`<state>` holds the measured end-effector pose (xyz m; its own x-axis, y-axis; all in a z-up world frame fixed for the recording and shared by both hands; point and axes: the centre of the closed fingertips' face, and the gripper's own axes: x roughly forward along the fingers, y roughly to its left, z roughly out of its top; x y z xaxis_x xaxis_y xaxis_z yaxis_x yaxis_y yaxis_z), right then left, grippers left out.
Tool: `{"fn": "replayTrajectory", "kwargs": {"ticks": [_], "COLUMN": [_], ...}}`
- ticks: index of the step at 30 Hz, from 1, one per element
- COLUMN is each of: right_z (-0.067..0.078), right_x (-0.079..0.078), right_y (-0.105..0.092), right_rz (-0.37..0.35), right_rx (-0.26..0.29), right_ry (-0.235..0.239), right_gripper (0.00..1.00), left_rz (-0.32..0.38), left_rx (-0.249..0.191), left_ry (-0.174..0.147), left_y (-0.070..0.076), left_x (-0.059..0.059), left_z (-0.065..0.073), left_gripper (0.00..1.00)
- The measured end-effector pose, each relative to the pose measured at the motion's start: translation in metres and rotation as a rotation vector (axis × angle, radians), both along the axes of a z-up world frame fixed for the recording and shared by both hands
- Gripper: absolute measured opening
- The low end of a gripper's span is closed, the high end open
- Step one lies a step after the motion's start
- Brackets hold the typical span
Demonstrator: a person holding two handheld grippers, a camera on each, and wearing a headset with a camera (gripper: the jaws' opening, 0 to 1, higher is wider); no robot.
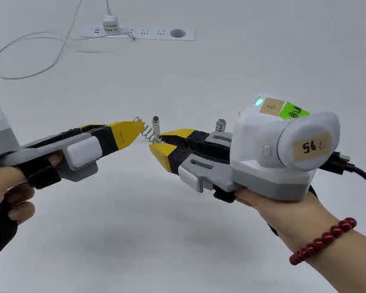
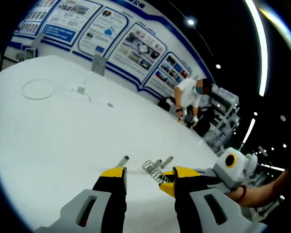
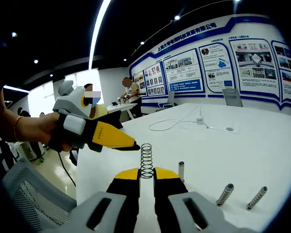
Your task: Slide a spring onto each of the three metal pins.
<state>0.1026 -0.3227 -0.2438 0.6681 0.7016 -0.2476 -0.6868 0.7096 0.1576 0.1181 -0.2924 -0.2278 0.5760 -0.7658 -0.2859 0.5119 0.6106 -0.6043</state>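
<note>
My right gripper (image 1: 161,142) (image 3: 146,174) is shut on the lower end of a small steel spring (image 1: 147,132) (image 3: 146,159), which sticks out past its yellow tips. My left gripper (image 1: 140,126) (image 2: 144,174) faces it, jaws open, with the spring (image 2: 154,171) lying between them; its tip (image 3: 133,146) is at the spring's free end. A bare metal pin (image 1: 156,124) (image 3: 181,171) (image 2: 123,159) stands on the white table just behind the spring. Two pins with springs on them (image 3: 225,194) (image 3: 257,198) stand further along; one (image 1: 219,125) peeks over the right gripper.
A white power strip (image 1: 140,32) with a plugged-in adapter and a looped white cable (image 1: 30,58) lie at the table's far side. A person (image 2: 186,97) stands beyond the table. A mesh chair (image 3: 29,194) is beside the table edge.
</note>
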Motion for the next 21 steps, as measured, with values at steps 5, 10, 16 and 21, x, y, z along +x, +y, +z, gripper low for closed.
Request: {"fn": "replayTrajectory", "kwargs": {"ticks": [5, 10, 16, 21], "right_z": [0.007, 0.012, 0.016, 0.016], "right_x": [-0.003, -0.006, -0.007, -0.007], "right_y": [0.004, 0.007, 0.008, 0.007], "right_rz": [0.016, 0.032, 0.038, 0.041], "right_rx": [0.019, 0.031, 0.038, 0.031], "right_ry": [-0.016, -0.026, -0.035, -0.036], "right_gripper": [0.11, 0.11, 0.11, 0.11], "left_rz": [-0.016, -0.024, -0.027, -0.031], "left_rx": [-0.022, -0.056, -0.085, -0.09], "left_ry": [0.002, 0.013, 0.023, 0.026], "left_y": [-0.006, -0.011, -0.013, -0.014], "left_x": [-0.003, -0.005, -0.006, -0.006], "left_z": [0.003, 0.006, 0.009, 0.01], "left_gripper": [0.29, 0.22, 0.17, 0.16]}}
